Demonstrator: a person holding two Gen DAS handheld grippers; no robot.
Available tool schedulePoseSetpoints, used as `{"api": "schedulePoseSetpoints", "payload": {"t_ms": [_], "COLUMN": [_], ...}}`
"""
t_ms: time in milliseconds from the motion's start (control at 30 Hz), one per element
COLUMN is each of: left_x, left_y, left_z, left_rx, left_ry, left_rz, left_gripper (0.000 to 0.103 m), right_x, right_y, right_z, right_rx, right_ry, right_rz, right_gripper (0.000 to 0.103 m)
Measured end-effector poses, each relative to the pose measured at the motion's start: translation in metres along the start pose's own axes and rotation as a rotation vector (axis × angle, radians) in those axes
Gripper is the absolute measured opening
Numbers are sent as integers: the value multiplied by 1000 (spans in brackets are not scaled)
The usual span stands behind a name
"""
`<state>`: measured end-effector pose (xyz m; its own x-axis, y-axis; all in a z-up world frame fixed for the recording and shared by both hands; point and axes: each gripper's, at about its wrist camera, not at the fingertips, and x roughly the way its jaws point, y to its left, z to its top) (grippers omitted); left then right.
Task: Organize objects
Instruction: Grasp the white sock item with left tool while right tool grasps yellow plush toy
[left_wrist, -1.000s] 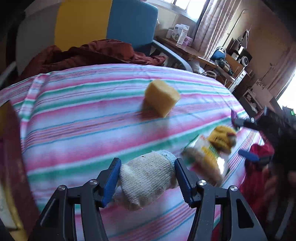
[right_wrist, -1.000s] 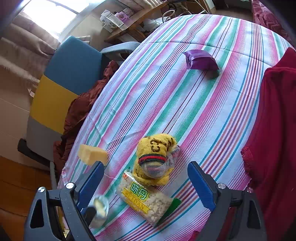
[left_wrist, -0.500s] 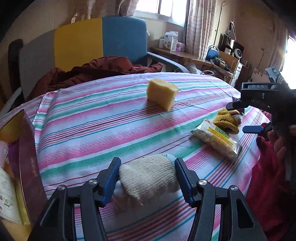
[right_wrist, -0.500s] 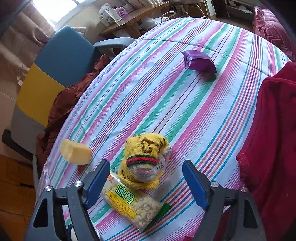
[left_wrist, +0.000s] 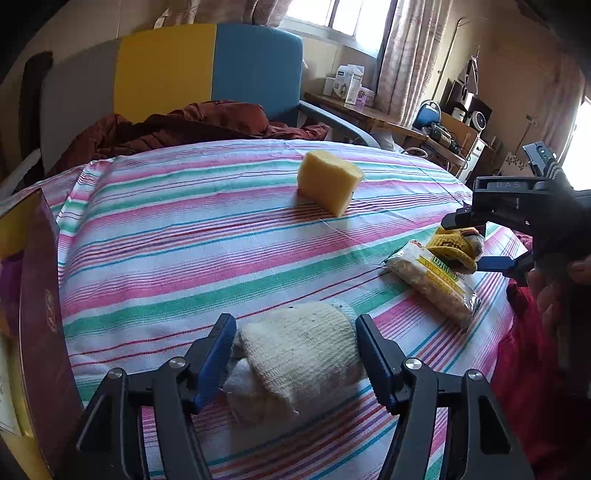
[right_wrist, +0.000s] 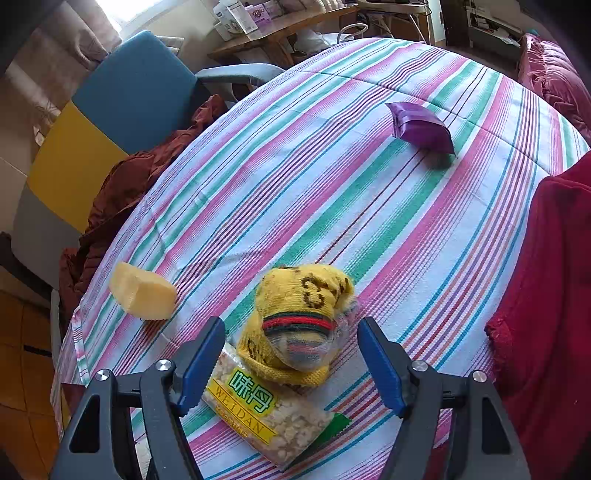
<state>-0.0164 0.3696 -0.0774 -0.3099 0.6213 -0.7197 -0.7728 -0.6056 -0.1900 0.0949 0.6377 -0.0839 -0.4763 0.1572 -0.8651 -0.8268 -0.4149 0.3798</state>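
My left gripper (left_wrist: 295, 347) is shut on a rolled cream sock (left_wrist: 299, 358) and holds it low over the striped tablecloth (left_wrist: 184, 258). My right gripper (right_wrist: 291, 354) is open, its jaws either side of a yellow sock bundle (right_wrist: 295, 314) that lies partly on a snack packet (right_wrist: 258, 410). Both also show in the left wrist view: the yellow bundle (left_wrist: 452, 247), the packet (left_wrist: 432, 284) and the right gripper (left_wrist: 476, 243). A yellow sponge (left_wrist: 328, 181) sits further back, also in the right wrist view (right_wrist: 144, 291).
A purple packet (right_wrist: 421, 127) lies far out on the tablecloth (right_wrist: 332, 177). A dark red box (left_wrist: 40, 314) stands at the left edge. Red cloth (right_wrist: 546, 295) lies at the right. A chair (left_wrist: 207, 70) with brown clothing (left_wrist: 184, 125) stands behind the table.
My left gripper has carried the cream sock back and left, toward the dark red box. My right gripper has moved in around the yellow sock bundle.
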Motion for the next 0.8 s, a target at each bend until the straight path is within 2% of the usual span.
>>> {"api": "schedulePoseSetpoints", "payload": {"t_ms": [233, 367, 467, 633, 800], "left_x": [0, -2, -7, -22, -56], "left_y": [-3, -3, -3, 0, 5], "left_z": [-1, -2, -2, -2, -1], "left_rx": [11, 6, -8, -42, -52], "left_ry": [-5, -10, -13, 2, -42], "left_rz": [14, 16, 17, 16, 40], "left_gripper": [67, 65, 63, 61, 61], "right_x": [4, 15, 7, -10, -23], "right_y": [6, 13, 15, 18, 24], "right_z": [4, 3, 3, 4, 7], "right_rx": [-22, -78, -97, -109, -128], "right_ry": [7, 39, 11, -56, -100], "right_rz": [-17, -85, -63, -11, 58], "right_gripper": [75, 46, 37, 36, 36]}}
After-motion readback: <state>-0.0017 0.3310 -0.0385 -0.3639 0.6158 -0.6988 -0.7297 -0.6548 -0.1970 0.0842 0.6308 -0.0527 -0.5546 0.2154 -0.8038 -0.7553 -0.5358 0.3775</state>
